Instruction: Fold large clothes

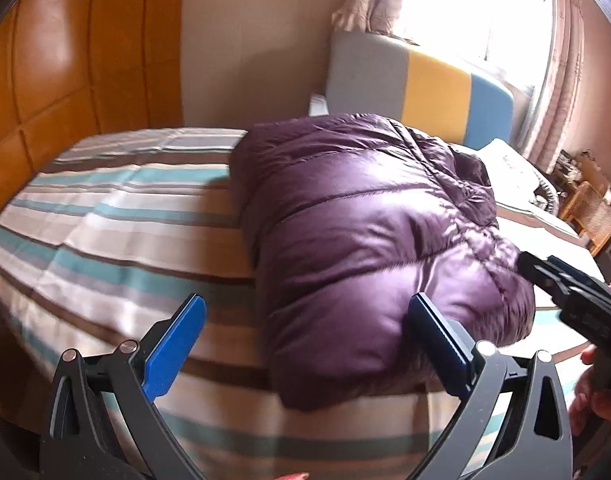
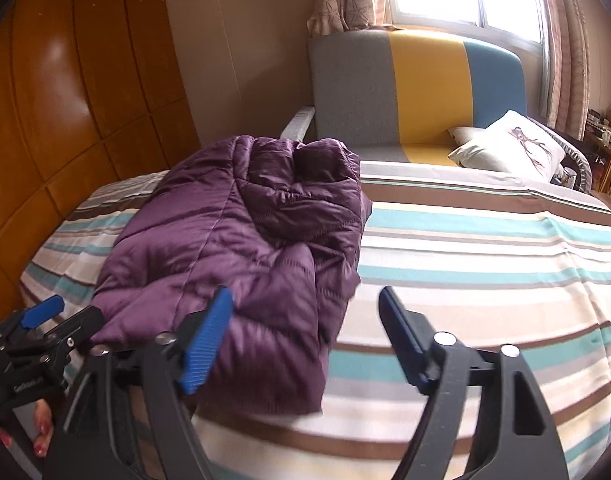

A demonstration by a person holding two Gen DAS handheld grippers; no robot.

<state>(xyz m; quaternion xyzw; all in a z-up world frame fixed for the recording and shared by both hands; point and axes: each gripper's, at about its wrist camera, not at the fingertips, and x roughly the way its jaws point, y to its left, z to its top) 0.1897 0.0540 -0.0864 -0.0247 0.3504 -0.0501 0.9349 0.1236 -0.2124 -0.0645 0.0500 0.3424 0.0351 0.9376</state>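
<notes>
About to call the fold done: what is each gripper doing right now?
Left gripper: open, holding nothing; the purple jacket lies just beyond its fingers.
Right gripper: open, holding nothing, clear of the jacket.

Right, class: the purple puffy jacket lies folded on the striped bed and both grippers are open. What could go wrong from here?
1. The jacket is puffy and slick, so with the left gripper and right gripper open and nothing pressing it, the fold may spring open.
2. The right gripper's near finger looks close to the jacket's edge; pulling away could snag it and drag the bundle across the bedspread.
</notes>
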